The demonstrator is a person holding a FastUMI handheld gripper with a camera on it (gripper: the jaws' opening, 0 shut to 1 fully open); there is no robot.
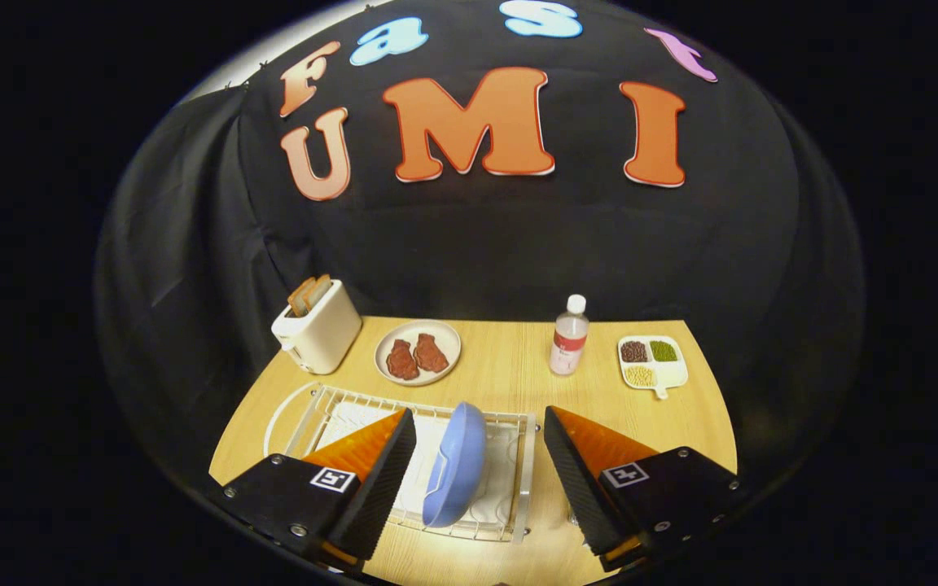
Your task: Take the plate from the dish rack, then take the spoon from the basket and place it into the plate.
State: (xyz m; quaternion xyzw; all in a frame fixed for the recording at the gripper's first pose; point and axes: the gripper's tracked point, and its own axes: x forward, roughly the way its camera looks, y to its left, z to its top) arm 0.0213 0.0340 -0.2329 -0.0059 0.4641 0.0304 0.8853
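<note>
A light blue plate [456, 465] stands on edge in the white wire dish rack [528, 456] on the wooden table. My gripper [479, 423] is open, its two fingers wide apart on either side of the plate. The plate sits between the fingers, closer to the left one, and neither finger touches it. The left finger hides part of the rack.
Beyond the rack stand a white toaster [318, 327] holding bread, a round plate with two brown pieces of meat [418, 352], a small bottle with a red label [570, 337] and a white divided dish of beans [653, 363]. Black cloth walls close the booth.
</note>
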